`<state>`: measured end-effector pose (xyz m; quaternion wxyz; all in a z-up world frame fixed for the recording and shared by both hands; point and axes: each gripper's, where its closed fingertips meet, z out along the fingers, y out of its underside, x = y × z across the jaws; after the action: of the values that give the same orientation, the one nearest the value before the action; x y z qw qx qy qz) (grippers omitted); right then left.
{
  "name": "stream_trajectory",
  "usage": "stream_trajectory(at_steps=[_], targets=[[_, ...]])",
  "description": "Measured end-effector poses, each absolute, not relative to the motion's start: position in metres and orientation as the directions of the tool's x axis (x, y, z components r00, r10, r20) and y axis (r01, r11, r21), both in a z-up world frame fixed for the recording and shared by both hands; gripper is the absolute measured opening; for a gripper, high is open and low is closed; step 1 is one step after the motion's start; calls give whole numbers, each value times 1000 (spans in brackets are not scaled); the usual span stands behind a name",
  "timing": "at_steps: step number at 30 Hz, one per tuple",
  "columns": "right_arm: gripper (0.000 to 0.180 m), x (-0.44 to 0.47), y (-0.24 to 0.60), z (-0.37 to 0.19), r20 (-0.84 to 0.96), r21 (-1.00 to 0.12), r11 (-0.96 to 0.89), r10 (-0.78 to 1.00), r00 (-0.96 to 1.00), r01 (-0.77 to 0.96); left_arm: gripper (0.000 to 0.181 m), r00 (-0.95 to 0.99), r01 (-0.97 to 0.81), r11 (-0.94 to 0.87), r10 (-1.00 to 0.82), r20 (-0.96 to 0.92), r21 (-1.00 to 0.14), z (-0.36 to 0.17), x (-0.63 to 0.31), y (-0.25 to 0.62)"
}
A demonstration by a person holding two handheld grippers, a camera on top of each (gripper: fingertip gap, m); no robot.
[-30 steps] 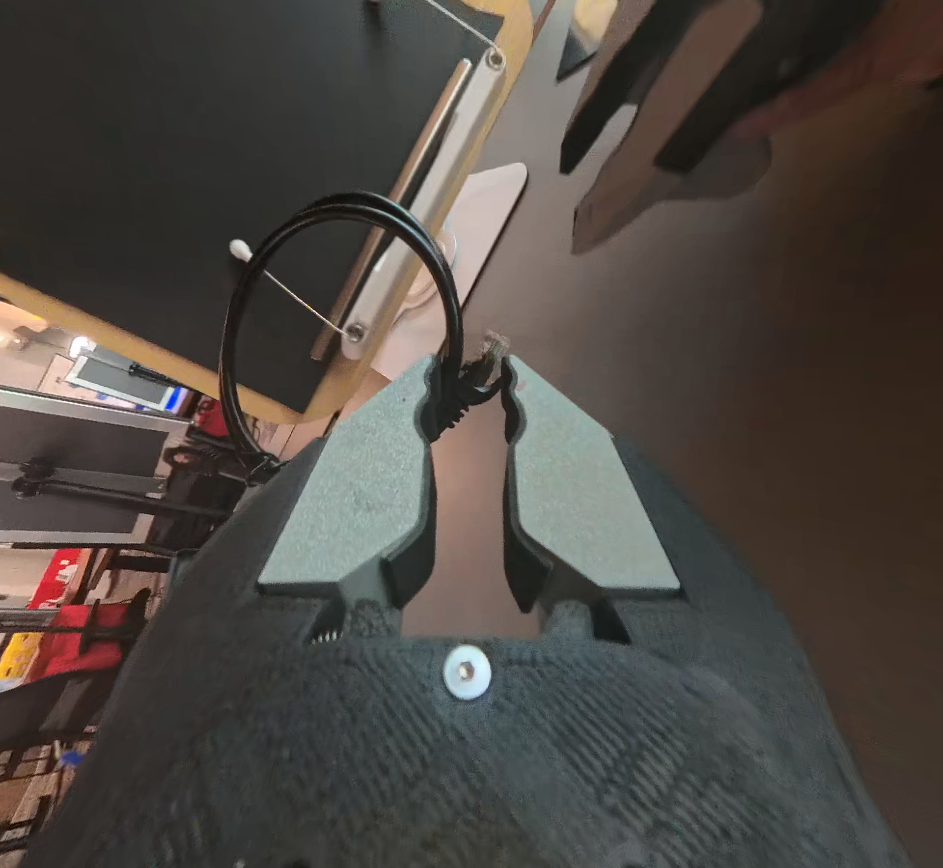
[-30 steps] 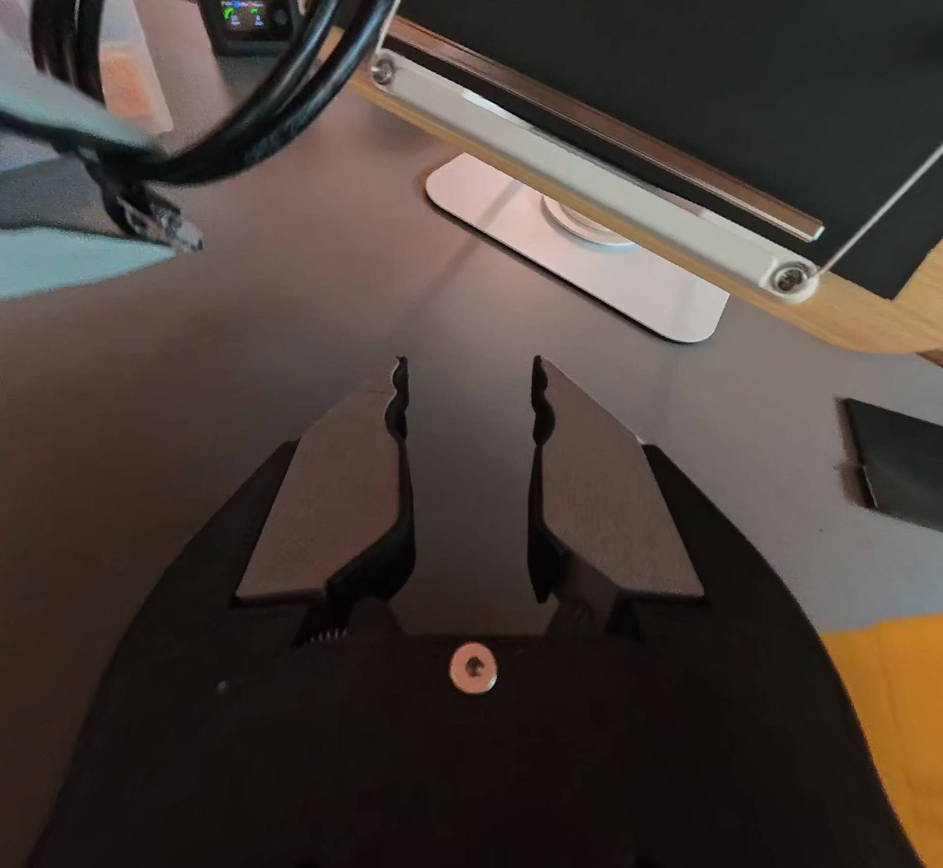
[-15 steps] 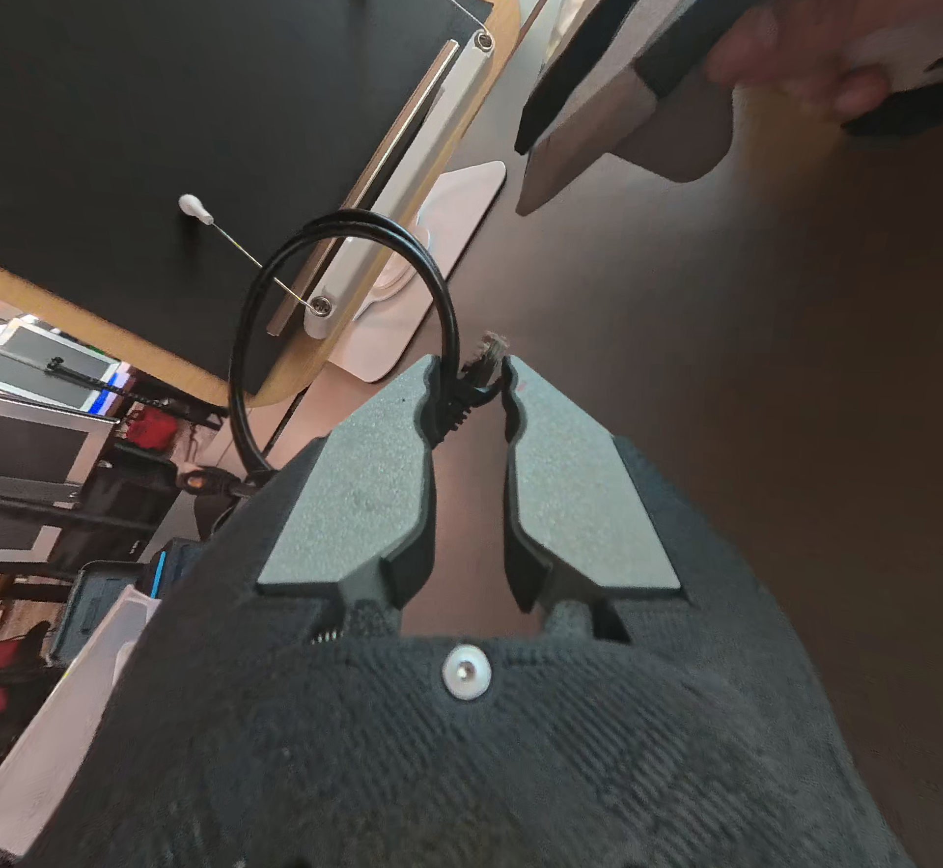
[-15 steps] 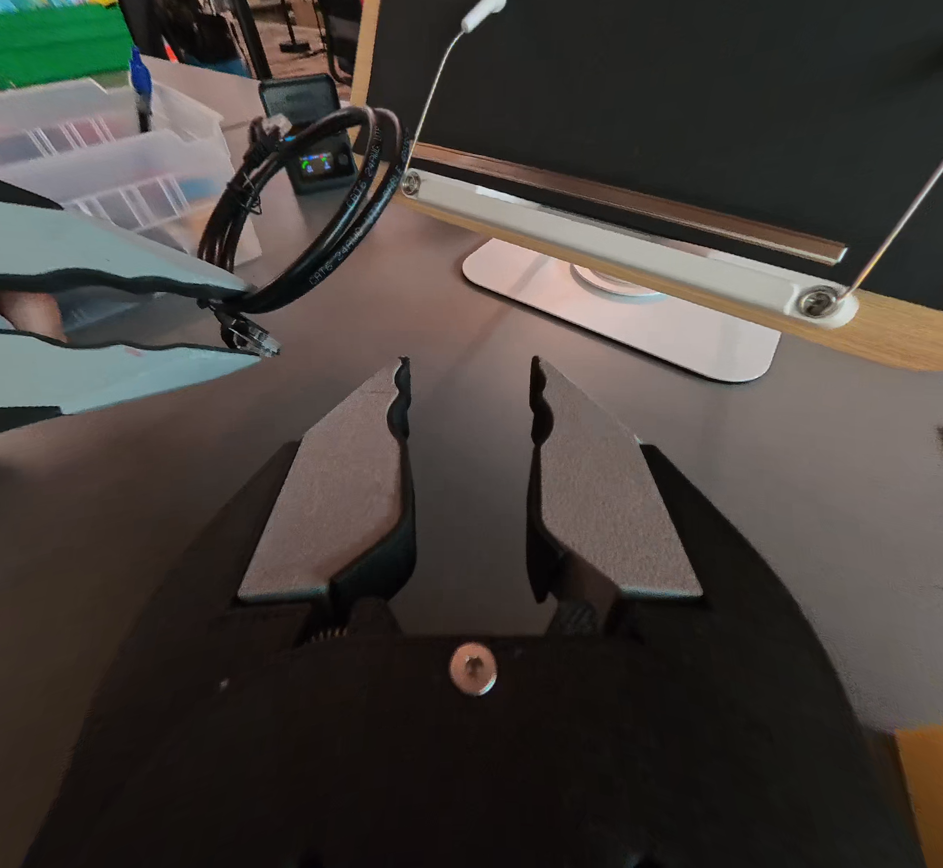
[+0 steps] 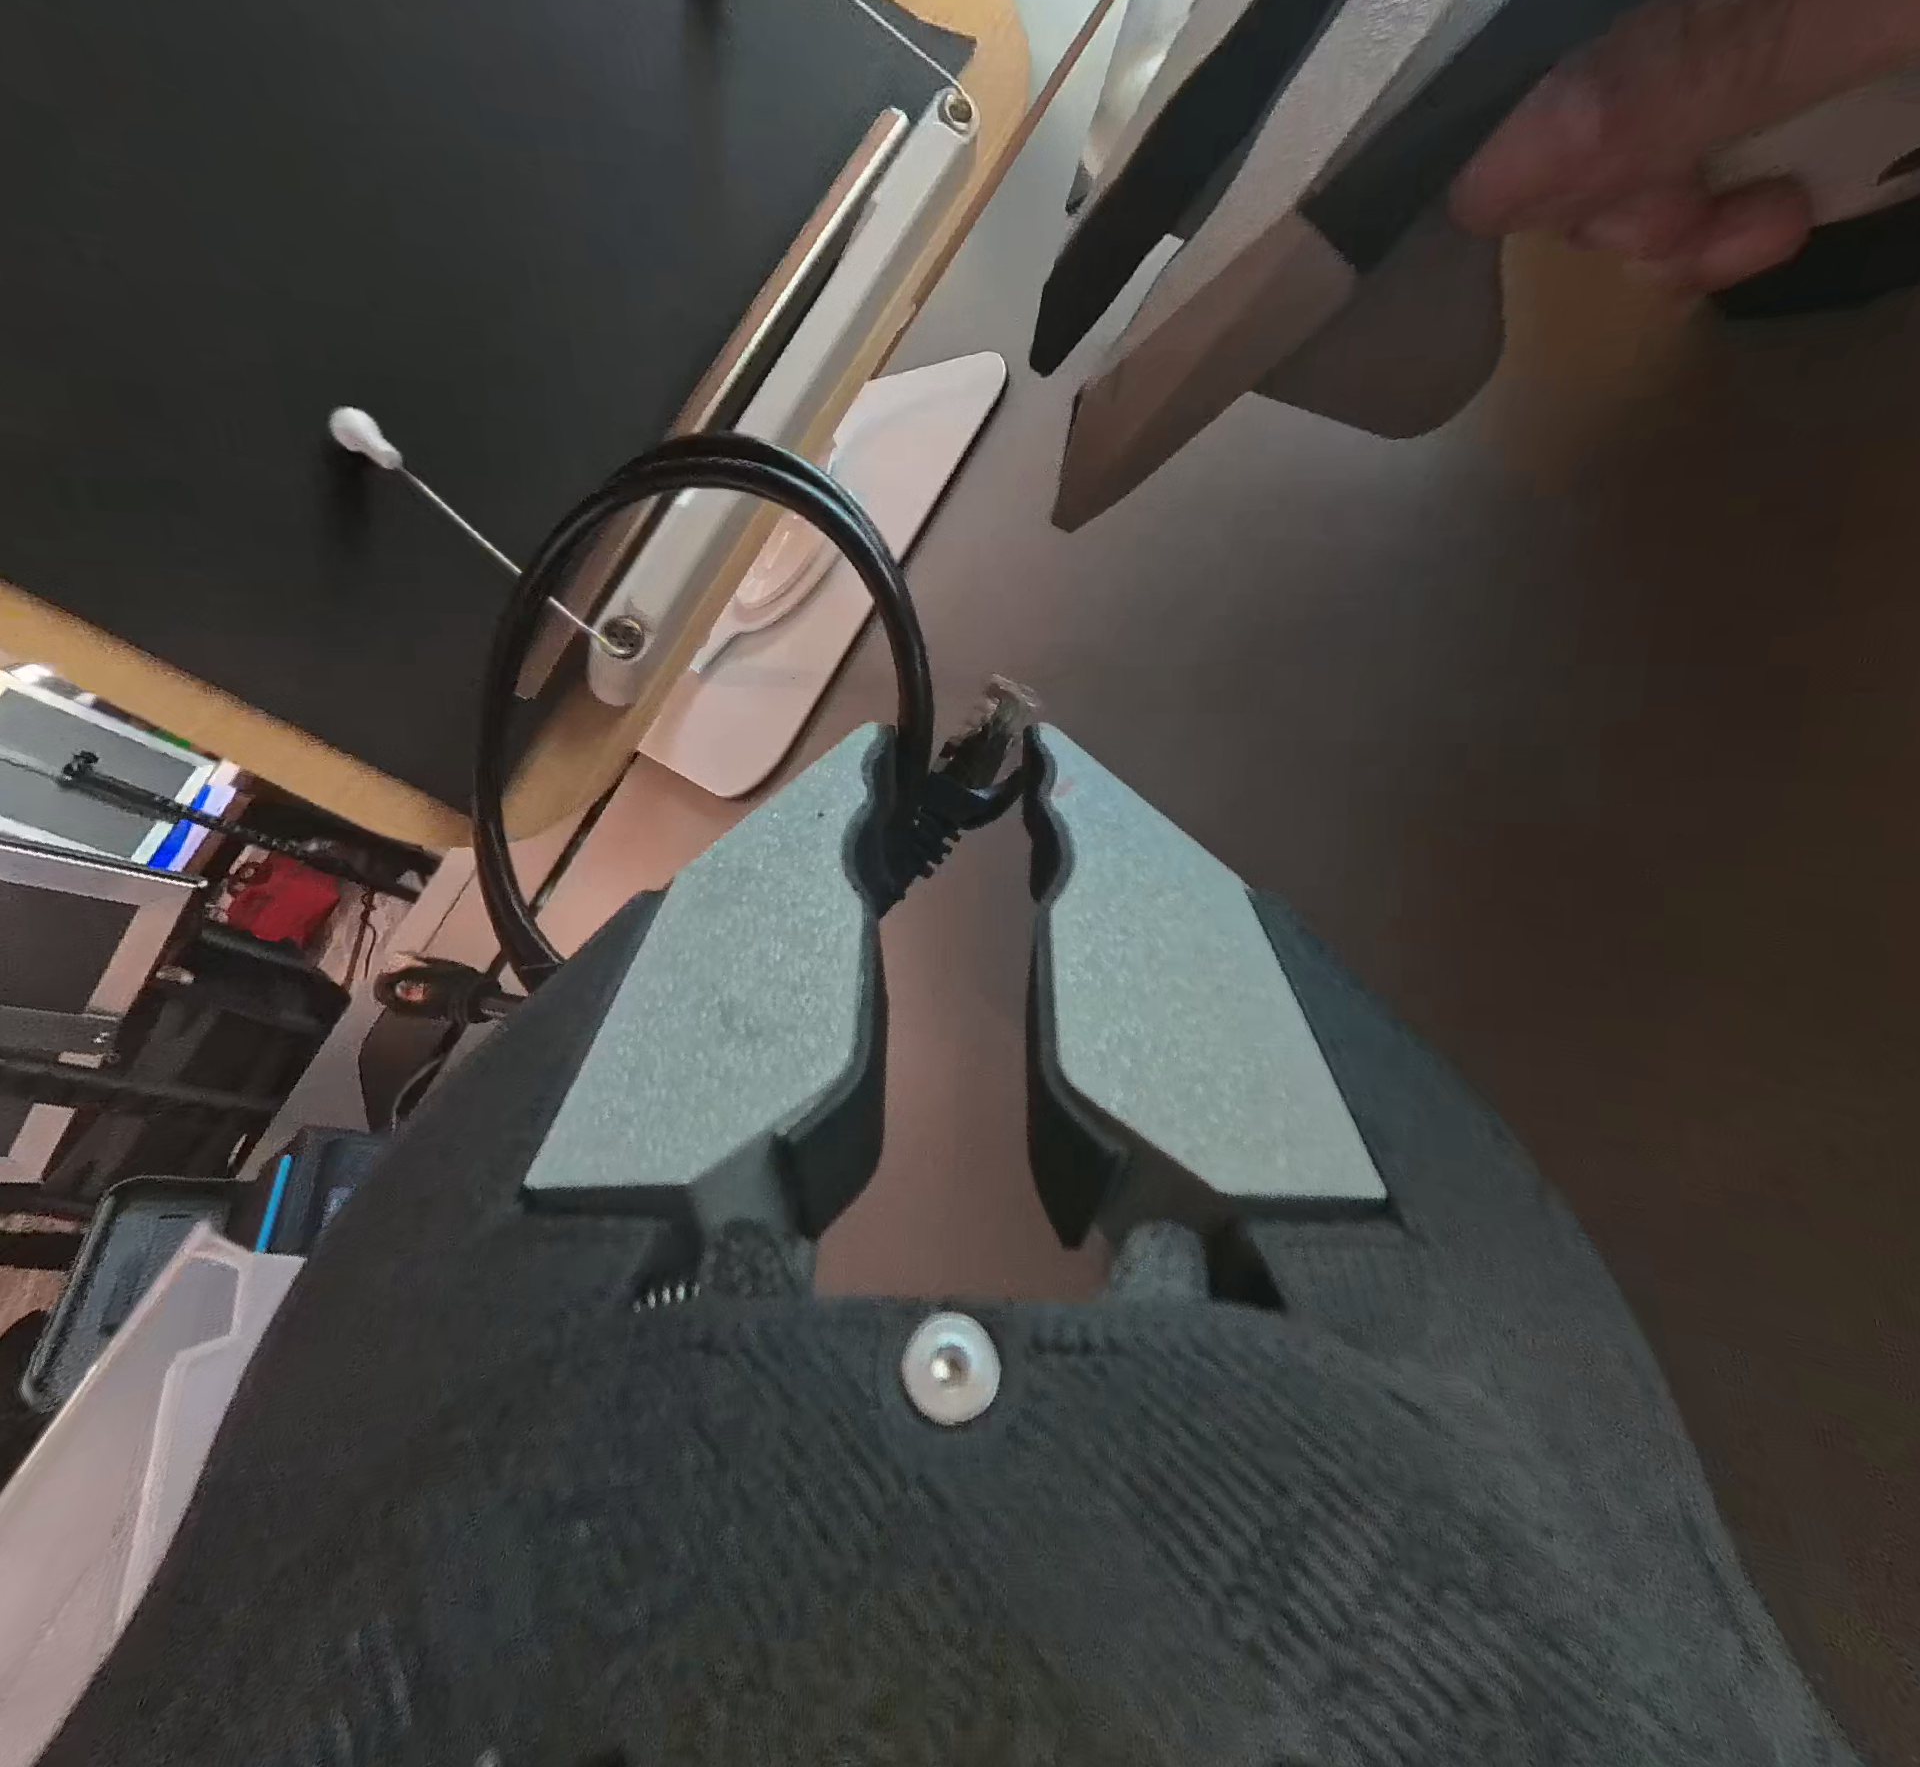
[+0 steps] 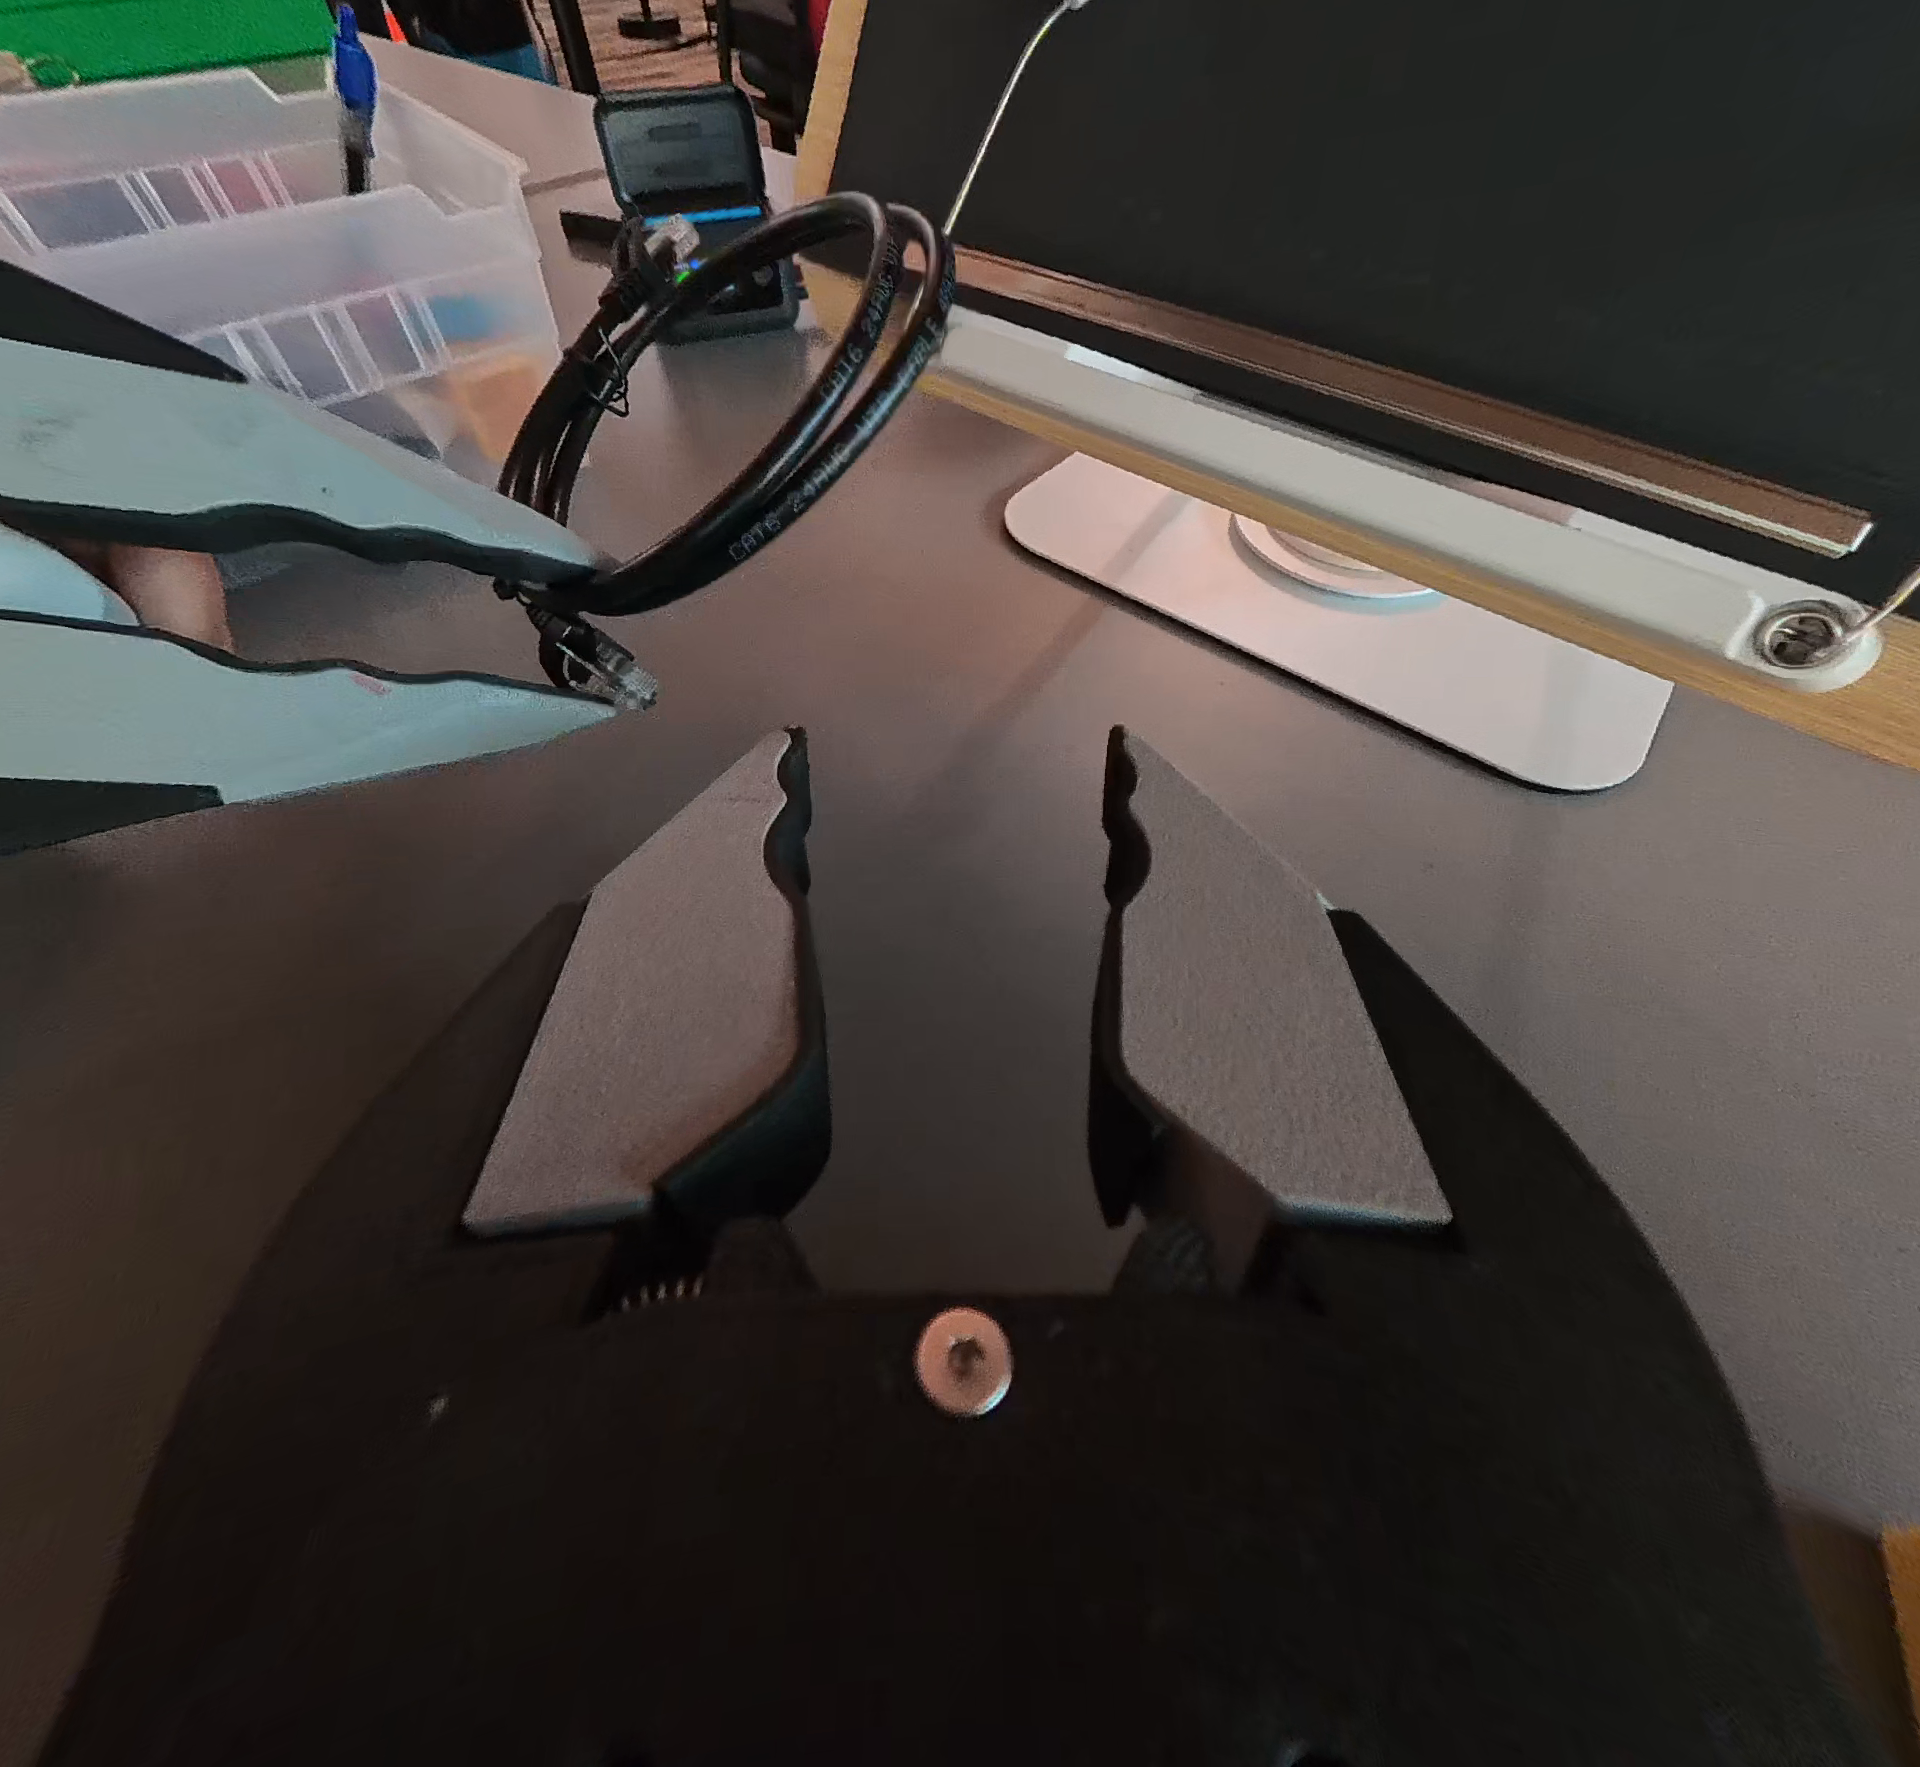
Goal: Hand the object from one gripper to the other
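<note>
A coiled black network cable (image 5: 717, 512) with clear plugs is pinched at one end between the tips of my left gripper (image 5: 961, 772), held above the dark table. In the right wrist view the cable (image 6: 790, 429) loops up from the left gripper (image 6: 597, 621) at the left edge. My right gripper (image 6: 956, 761) is open and empty, just right of and below the cable's plug (image 6: 613, 668), not touching it. In the left wrist view the right gripper (image 5: 1070, 387) shows at the upper right, held by a hand (image 5: 1662, 107).
A black board with a wooden rim (image 6: 1455, 107) on a white stand (image 6: 1340, 616) stands behind, with thin wire probes (image 6: 1018, 55) sticking out. Clear plastic bins (image 6: 260, 263) and a small black device (image 6: 696, 200) sit at the back left. Dark table (image 6: 1558, 938) lies below.
The right gripper has come closer to the cable and has opened a little wider. The left gripper has kept its hold and tilted slightly.
</note>
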<state>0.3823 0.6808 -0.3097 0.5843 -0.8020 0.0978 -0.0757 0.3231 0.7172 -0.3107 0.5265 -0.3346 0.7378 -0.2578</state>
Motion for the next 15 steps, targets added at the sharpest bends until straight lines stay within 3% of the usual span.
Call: stream_trajectory(at_steps=[1, 9, 15], targets=[[54, 382, 680, -308, 0, -955, -289, -243, 970, -73, 19, -218, -209, 639, -769, -601, -741, -308, 322, 717], [53, 392, 678, -314, 30, -943, -326, -288, 957, -68, 21, -243, -207, 627, -777, -581, -751, -312, 323, 709], [64, 375, 684, -306, -11, -956, -286, -214, 977, -73, 21, -237, -185, 655, -753, -614, -732, -309, 323, 705]])
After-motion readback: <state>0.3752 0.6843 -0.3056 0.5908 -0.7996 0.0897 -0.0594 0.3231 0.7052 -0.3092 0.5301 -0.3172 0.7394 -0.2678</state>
